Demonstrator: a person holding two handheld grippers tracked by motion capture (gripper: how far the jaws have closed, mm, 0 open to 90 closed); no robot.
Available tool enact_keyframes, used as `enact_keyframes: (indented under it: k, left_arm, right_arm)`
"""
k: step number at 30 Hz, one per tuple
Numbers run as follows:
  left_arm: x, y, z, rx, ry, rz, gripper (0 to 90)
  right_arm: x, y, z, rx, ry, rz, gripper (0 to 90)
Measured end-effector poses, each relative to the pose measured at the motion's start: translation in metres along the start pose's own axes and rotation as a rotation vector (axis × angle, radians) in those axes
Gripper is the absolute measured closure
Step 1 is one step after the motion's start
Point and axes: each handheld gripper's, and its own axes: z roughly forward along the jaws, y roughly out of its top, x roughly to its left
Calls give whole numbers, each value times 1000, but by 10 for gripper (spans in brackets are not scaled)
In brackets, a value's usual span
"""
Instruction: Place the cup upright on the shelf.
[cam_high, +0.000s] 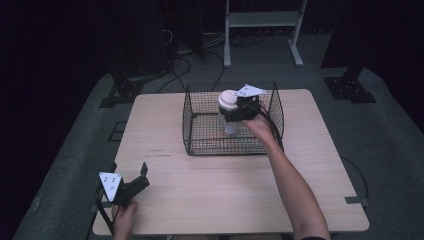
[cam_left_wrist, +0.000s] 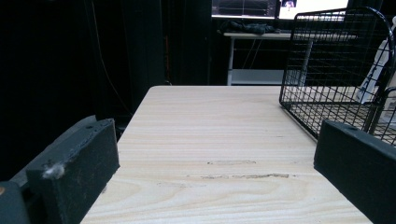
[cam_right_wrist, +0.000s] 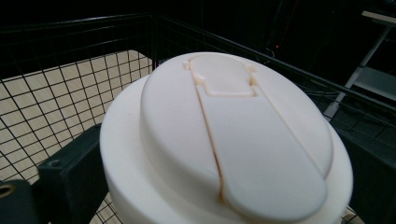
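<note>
White-lidded jar (cam_high: 229, 111) pinched at lid by right hand-held gripper (cam_high: 235, 111) inside wire basket (cam_high: 192, 131); left hand-held gripper (cam_high: 141, 178) spread, resting on worktop (cam_high: 210, 190).

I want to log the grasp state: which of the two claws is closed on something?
The right claw, over the wire basket: its jaws clamp the jar's white lid. The left claw rests open near the table's front left corner, holding nothing.

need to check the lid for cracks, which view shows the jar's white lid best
The right gripper view: the white lid sits close up, its flip tab plain. The high view shows it small, inside the wire basket. In the left gripper view, I can't make it out.
</note>
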Motion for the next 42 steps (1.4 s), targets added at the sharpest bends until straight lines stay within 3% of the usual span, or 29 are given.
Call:
enact_keyframes:
  k: [13,18,32,42]
  left_arm:
    - [0,0,0,2,2,1,0]
    - [0,0,1,1,3,1,0]
    - [-1,0,-1,-2,-2,7,0]
    - [-1,0,0,-2,-4,7,0]
  right_arm:
    - [-1,4,-6,-27,-1,14,4]
    - [-1,11,-15,-66,-3,21,4]
    - [4,29,-57,-145,1,13,4]
    - [5,23,-81,-154,-2,-7,4]
